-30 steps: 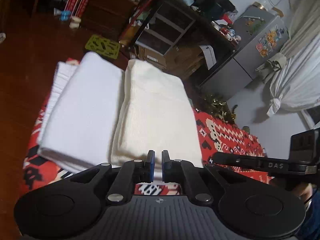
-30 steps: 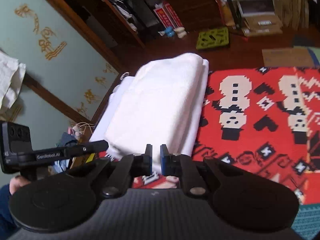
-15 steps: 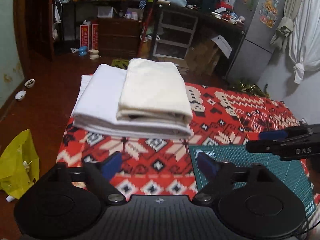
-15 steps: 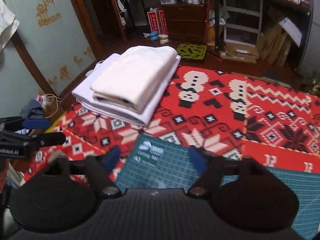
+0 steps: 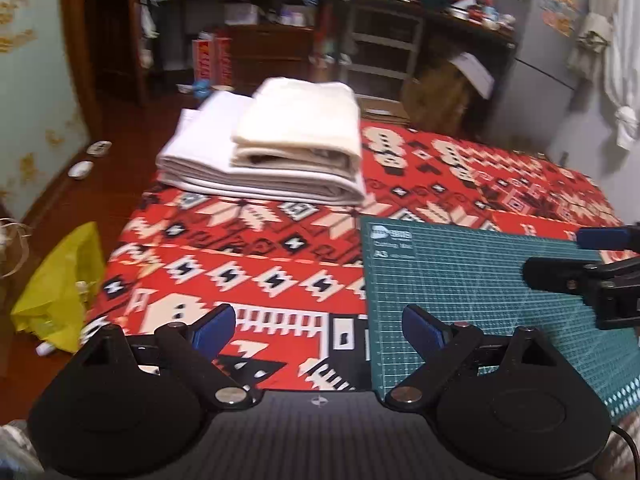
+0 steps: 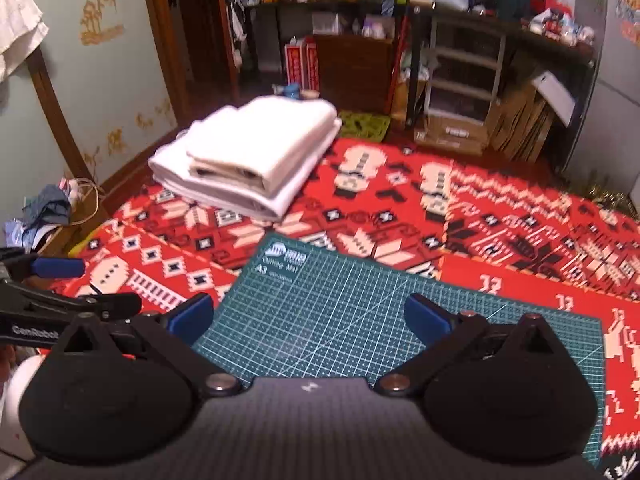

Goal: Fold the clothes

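A folded cream garment [image 5: 298, 122] [image 6: 260, 142] lies on top of a larger folded white garment [image 5: 208, 164] [image 6: 176, 170] at the far left corner of the red patterned cloth [image 5: 248, 260] [image 6: 400, 200]. My left gripper [image 5: 318, 330] hangs open above the cloth's near edge, well short of the stack, with nothing between its blue pads. My right gripper [image 6: 310, 318] is open too, over the green cutting mat [image 6: 340, 312] [image 5: 480, 280]. Each gripper shows at the edge of the other's view.
A yellow plastic bag [image 5: 60, 284] lies on the wooden floor left of the cloth. Shelves, cardboard boxes [image 6: 516, 120] and a fridge [image 5: 560, 40] stand behind. A green plastic mat [image 6: 366, 125] lies on the floor beyond the stack.
Both grippers were shut right at the folded stack one second ago. They have opened and drawn back toward the near edge, leaving the stack lying on the cloth.
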The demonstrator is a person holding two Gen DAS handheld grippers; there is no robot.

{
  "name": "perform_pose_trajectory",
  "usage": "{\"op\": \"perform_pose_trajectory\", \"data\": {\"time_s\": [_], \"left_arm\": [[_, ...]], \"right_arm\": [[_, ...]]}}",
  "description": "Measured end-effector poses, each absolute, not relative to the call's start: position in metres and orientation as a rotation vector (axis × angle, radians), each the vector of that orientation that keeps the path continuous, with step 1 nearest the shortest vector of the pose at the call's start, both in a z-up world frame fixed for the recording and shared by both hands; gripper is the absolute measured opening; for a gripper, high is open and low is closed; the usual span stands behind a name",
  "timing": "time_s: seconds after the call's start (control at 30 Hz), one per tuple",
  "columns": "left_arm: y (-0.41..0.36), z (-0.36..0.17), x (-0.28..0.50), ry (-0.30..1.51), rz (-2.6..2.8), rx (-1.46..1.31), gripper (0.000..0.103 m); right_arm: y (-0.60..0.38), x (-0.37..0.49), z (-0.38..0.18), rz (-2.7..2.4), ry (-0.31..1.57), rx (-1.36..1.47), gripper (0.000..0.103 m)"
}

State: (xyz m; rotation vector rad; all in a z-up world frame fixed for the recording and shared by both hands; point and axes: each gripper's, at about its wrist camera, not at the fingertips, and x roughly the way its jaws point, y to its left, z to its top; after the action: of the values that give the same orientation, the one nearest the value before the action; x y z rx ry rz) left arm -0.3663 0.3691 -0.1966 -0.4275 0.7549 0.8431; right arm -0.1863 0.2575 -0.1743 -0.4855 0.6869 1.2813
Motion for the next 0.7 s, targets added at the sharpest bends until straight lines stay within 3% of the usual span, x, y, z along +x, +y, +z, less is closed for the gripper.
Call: {"op": "perform_pose_trajectory", "data": {"time_s": [0.4,0.7], "left_arm": [[0.326,-0.141,-0.357,0.759,0.996,-0.248,0.09],[0.315,-0.109,-0.355,0.752,0.987,-0.327,0.091]], "right_arm": [[0.24,-0.217,-0.122,1.186,0.553,-0.543,0.103],[0.228,-0.213,-0.084,1.212,0.647,-0.527,0.103]]}}
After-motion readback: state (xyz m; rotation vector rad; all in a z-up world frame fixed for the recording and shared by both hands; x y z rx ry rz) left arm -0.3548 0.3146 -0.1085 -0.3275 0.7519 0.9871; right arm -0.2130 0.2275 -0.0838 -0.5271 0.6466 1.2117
